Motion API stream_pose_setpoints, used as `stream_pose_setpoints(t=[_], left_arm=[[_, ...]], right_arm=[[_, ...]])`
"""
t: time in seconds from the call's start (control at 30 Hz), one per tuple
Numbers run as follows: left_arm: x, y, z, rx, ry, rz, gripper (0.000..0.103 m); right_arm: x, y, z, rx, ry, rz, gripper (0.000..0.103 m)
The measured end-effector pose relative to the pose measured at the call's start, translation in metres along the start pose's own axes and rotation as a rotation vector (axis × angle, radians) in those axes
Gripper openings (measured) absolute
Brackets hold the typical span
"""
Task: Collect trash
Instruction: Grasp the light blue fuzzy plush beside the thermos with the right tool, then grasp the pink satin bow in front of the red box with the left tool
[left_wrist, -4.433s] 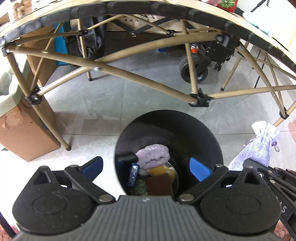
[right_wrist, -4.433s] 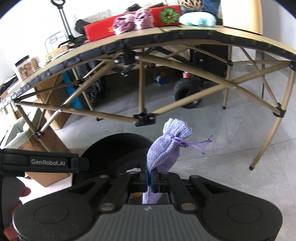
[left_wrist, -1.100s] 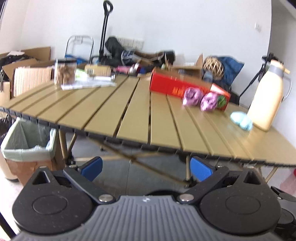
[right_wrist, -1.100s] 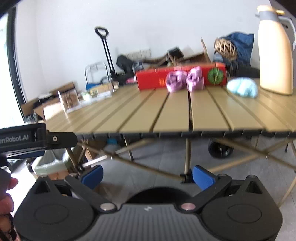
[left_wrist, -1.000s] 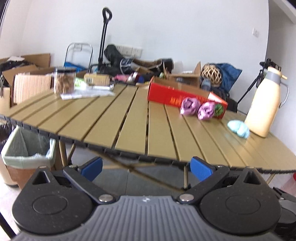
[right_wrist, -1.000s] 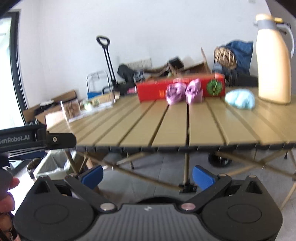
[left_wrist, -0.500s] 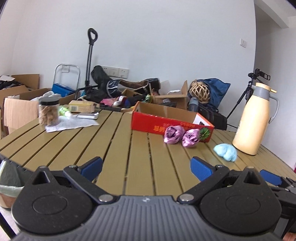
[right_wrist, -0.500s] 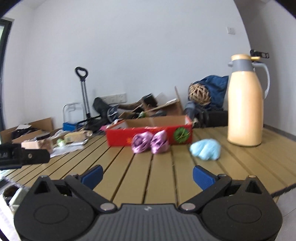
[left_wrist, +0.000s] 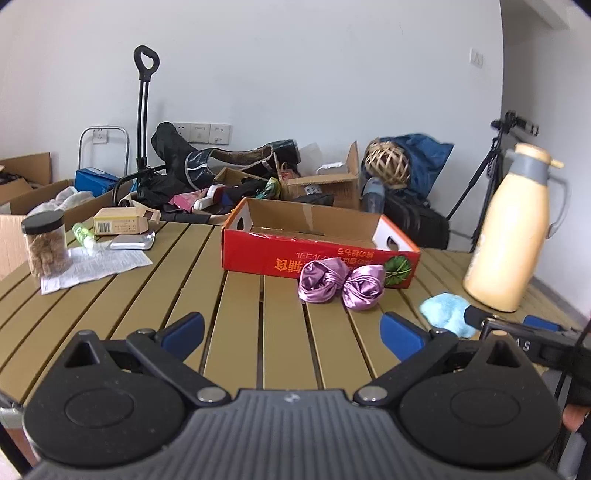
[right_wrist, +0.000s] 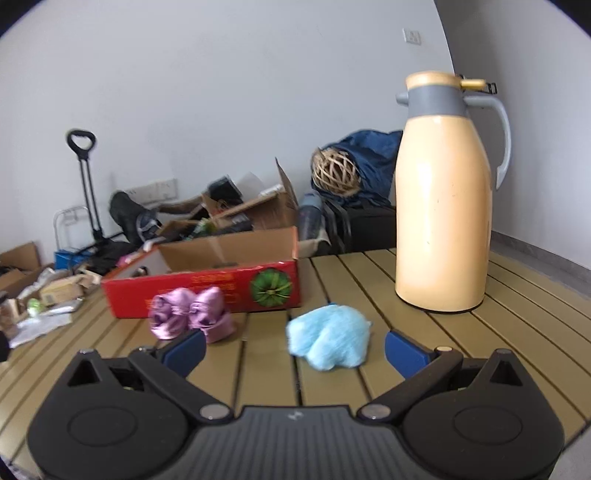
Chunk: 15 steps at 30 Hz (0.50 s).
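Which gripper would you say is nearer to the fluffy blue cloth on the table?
Right. The right gripper is open, with the blue cloth just ahead between its fingers; the left gripper is off to the cloth's left.

Having dropped the lilac pouch, now rising above the slatted tan table, closing on the fluffy light-blue wad.

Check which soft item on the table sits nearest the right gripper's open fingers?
The light blue fluffy wad, lying almost between the right gripper fingers. The two purple satin bundles sit further left, by the red box.
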<state>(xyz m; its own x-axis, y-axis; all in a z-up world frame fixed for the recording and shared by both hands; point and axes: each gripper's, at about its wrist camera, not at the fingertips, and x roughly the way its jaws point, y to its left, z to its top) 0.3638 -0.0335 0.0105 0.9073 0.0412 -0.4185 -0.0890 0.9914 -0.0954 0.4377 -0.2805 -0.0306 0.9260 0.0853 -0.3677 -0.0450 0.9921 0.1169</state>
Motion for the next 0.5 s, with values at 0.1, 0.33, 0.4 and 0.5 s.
stream_pose_setpoints(t=[0.1,0.33,0.4,0.5], left_arm=[[0.023,-0.011,0.010,0.016,0.035,0.012,0.103],[0.065,-0.016,0.026,-0.002,0.079,0.027,0.103],[0.072,-0.017,0.028,0.008,0.078,0.036,0.103],[0.083,-0.019,0.031,0.031,0.080,0.060,0.103]], right_arm=[[0.028,-0.008,0.009,0.008,0.031,-0.012,0.103],[0.080,-0.020,0.024,0.035,0.086,-0.021,0.103],[0.093,-0.022,0.026,0.045,0.100,-0.022,0.103],[0.112,-0.025,0.028,0.065,0.126,-0.027,0.103]])
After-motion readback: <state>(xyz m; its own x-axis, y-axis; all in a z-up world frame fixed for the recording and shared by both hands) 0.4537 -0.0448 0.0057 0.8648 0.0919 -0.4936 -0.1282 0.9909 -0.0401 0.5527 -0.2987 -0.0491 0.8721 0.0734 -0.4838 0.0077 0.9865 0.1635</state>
